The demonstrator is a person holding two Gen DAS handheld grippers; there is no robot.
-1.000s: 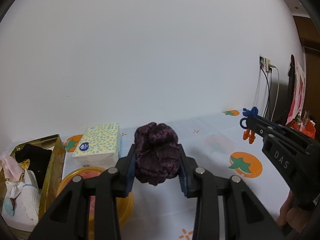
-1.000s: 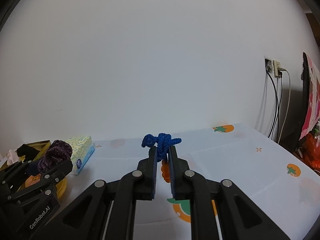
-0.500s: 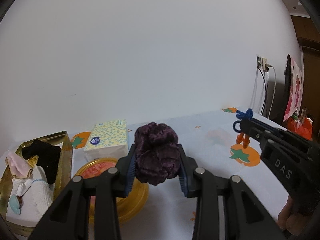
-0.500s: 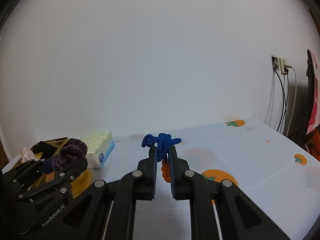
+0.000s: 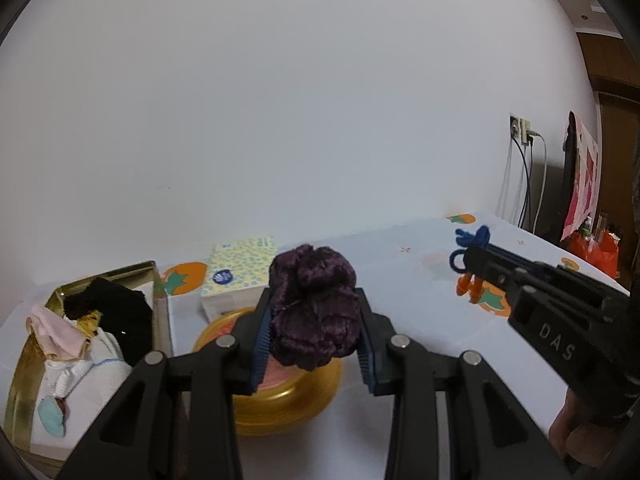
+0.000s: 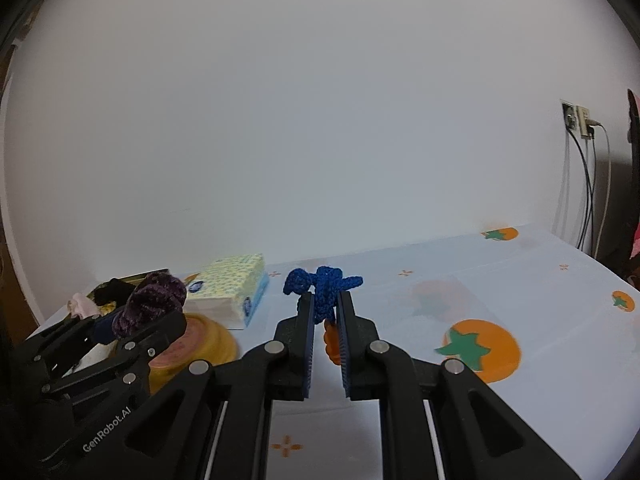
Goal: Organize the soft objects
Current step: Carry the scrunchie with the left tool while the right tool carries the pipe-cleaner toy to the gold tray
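My left gripper (image 5: 314, 320) is shut on a dark purple velvet scrunchie (image 5: 314, 308) and holds it in the air above a round yellow tin (image 5: 288, 404). The scrunchie also shows in the right wrist view (image 6: 154, 304). My right gripper (image 6: 324, 306) is shut on a blue crocheted piece (image 6: 324, 288) with an orange part (image 6: 331, 342) hanging below; it also shows in the left wrist view (image 5: 474, 240). A gold tray (image 5: 160, 300) at the left holds black, pink and white soft items.
A tissue pack (image 5: 240, 268) with a dotted pattern lies behind the yellow tin, near the wall. The tablecloth (image 6: 480, 344) has orange fruit prints. Cables (image 6: 588, 200) hang from a wall socket at the right. Red bags (image 5: 592, 248) stand at the far right.
Both grippers have shifted left, still holding their items. The gold tray and yellow tin now lie closer and lower in the left wrist view, with the scrunchie over the tin.
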